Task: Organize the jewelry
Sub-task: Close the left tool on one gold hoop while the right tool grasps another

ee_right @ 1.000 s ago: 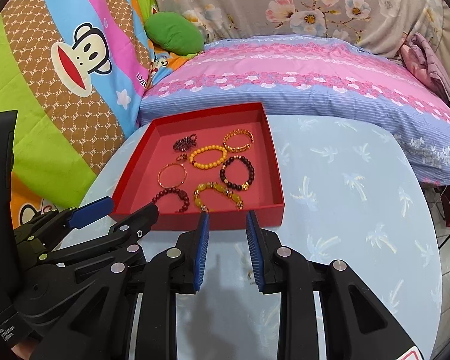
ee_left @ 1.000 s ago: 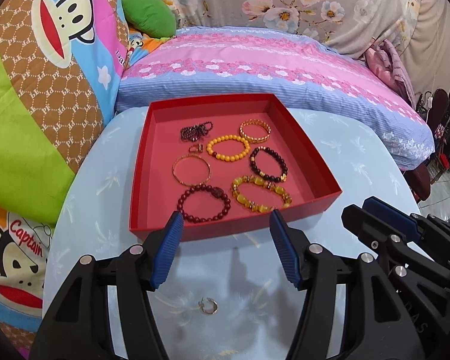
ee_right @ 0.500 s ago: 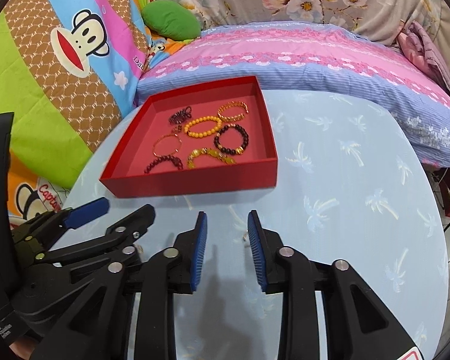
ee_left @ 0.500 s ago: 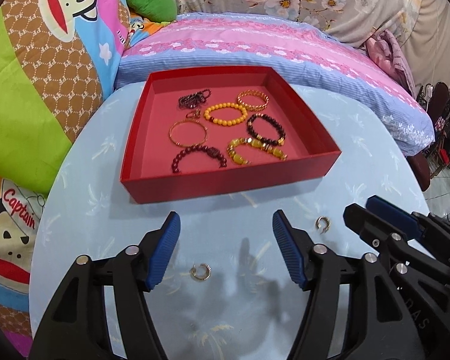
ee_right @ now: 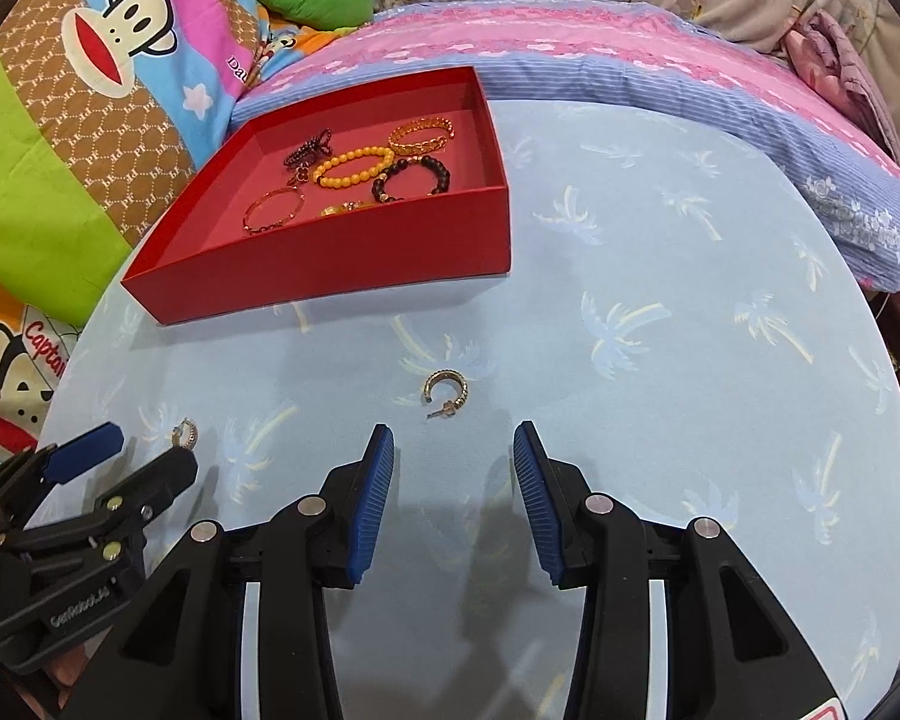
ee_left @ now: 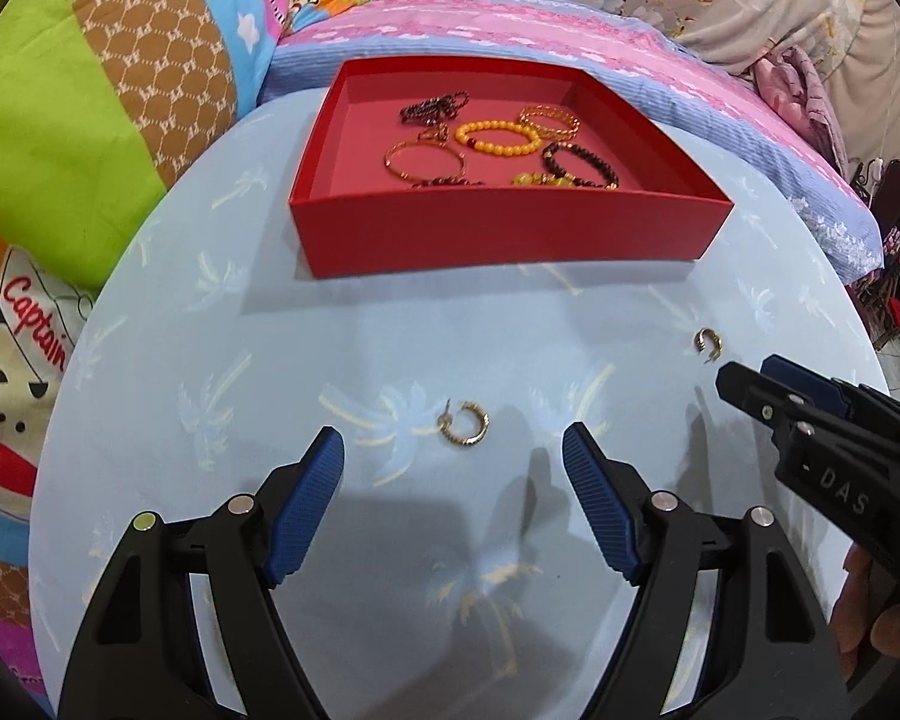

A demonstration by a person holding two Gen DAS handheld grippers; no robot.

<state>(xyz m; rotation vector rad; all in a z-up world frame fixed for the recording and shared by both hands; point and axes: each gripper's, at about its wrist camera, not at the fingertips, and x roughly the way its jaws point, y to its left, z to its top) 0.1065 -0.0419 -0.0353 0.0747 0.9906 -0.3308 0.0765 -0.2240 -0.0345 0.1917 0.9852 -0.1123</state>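
Observation:
Two small gold hoop earrings lie on the pale blue table. One earring (ee_left: 465, 429) sits just ahead of my left gripper (ee_left: 453, 450), level with its blue fingertips and touching neither. The other earring (ee_right: 446, 391) lies just beyond my right gripper (ee_right: 453, 438). Both grippers point steeply down, their jaws are opening, and nothing is pressed between the pads. Each view also shows the other earring (ee_left: 708, 342) (ee_right: 185, 433) and the other gripper (ee_left: 750, 375) (ee_right: 132, 456). Behind them, the red tray (ee_left: 510, 228) (ee_right: 330, 264) holds several bracelets, among them a yellow bead bracelet (ee_left: 498, 138).
The round table (ee_right: 660, 360) has a palm-print cloth and drops off at its right and near edges. A pink and blue striped cushion (ee_left: 570, 42) lies behind the tray, and cartoon monkey bedding (ee_left: 90, 120) is on the left. Part of a hand (ee_left: 870, 612) shows at lower right.
Both grippers have sunk toward the table and now sit nearer the earrings, with the tray further up the frames. Both pairs of jaws have widened. The second earring came into view.

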